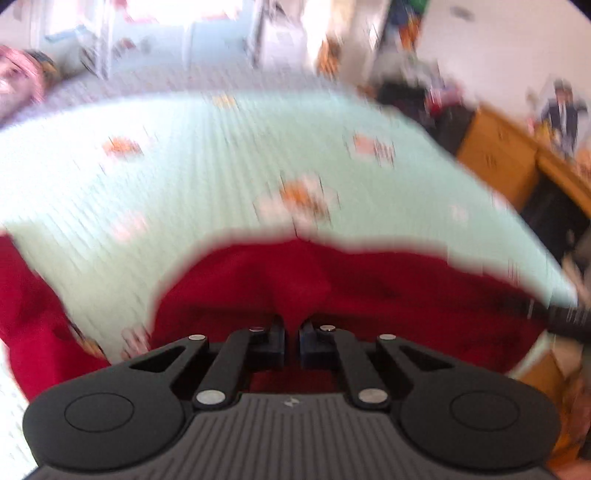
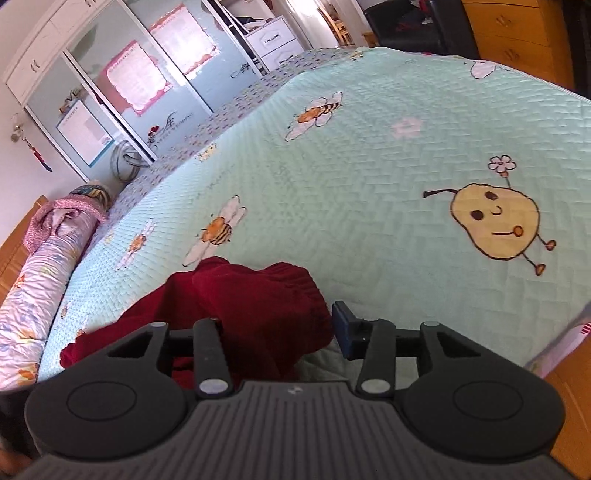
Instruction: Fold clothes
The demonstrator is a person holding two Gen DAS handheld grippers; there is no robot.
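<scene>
A dark red knitted garment (image 1: 332, 288) lies on the mint green bedspread (image 1: 221, 166); the left wrist view is blurred. My left gripper (image 1: 291, 334) is shut, its two fingers pinching a raised fold of the red cloth. In the right wrist view the red garment (image 2: 255, 299) is bunched at the near edge of the bedspread (image 2: 369, 184). My right gripper (image 2: 281, 322) is open around that bunch. Its right finger (image 2: 341, 328) stands free beside the cloth, while the left finger is covered by the fabric.
A rolled floral quilt (image 2: 33, 295) lies along the bed's left side. White wardrobes with sliding doors (image 2: 110, 92) stand behind the bed. Wooden drawers (image 2: 517, 29) stand at the right, and a wooden floor strip (image 2: 569, 373) shows at the bed's near right edge.
</scene>
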